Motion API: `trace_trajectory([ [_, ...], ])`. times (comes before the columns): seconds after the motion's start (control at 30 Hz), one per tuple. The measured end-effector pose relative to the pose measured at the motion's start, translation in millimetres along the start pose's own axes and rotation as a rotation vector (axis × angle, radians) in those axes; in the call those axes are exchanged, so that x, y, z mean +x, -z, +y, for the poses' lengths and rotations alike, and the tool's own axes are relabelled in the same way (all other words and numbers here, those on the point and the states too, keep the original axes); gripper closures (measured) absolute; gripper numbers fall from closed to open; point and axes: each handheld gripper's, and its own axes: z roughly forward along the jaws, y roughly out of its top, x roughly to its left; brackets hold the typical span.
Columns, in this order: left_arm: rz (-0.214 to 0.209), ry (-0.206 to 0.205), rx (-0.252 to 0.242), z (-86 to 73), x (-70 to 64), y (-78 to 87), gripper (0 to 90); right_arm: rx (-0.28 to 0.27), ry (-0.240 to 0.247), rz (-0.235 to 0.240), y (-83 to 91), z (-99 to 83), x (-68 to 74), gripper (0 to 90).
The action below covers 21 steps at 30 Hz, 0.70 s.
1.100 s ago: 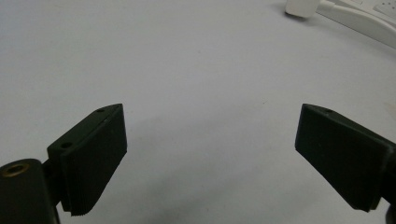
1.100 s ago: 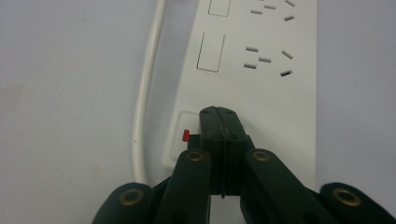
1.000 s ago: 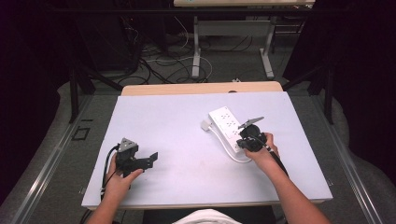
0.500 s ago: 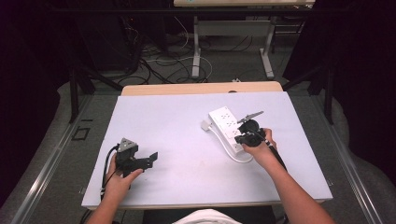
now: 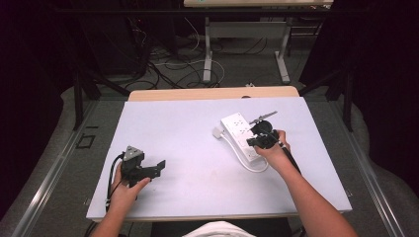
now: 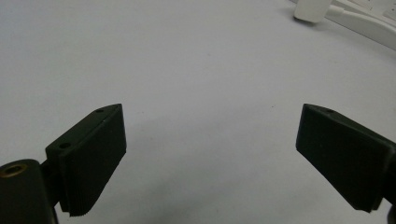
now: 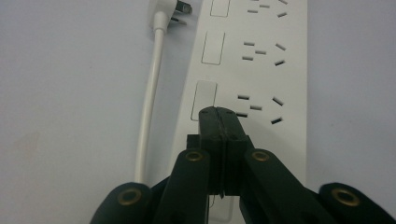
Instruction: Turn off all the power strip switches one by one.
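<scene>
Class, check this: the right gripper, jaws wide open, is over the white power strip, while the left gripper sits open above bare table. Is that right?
One detail is wrong. The right gripper's jaws are shut, pressed together, with nothing seen between them, as the right gripper view shows. It is over the white power strip, and the left gripper sits open above bare table.

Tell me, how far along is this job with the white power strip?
Early, it seems. Done: the right gripper, jaws shut on nothing, has its tip over the power strip, beside a rocker switch. In hand: probably pressing that switch; whether it touches yet I cannot tell. Left: two more switches farther along look untouched, and the plug lies loose on the table. The left gripper waits open, apart from the strip.
</scene>
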Motion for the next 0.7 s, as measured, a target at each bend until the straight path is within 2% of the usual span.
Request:
trace_trajectory([
  [0.2, 0.004, -0.002, 0.004, -0.6, 0.3, -0.5, 7.0, 0.016, 0.001, -0.004, -3.0, 4.2, -0.7, 90.0],
  [0.23, 0.004, -0.001, 0.003, -0.6, 0.3, -0.5, 7.0, -0.003, 0.004, -0.002, -4.6, 5.0, -0.7, 90.0],
  [0.27, 0.004, -0.002, 0.002, -0.5, 0.3, -0.5, 6.8, 0.012, 0.005, -0.012, -4.1, 6.6, -0.5, 90.0],
  [0.53, 0.008, -0.014, 0.003, -2.0, 0.0, -3.0, 4.0, 0.007, 0.001, 0.000, -10.3, 16.2, 2.4, 90.0],
  [0.7, 0.004, -0.016, 0.015, -2.2, 0.9, -3.4, 2.0, 0.010, -0.007, -0.013, -15.7, 21.8, 4.7, 90.0],
])
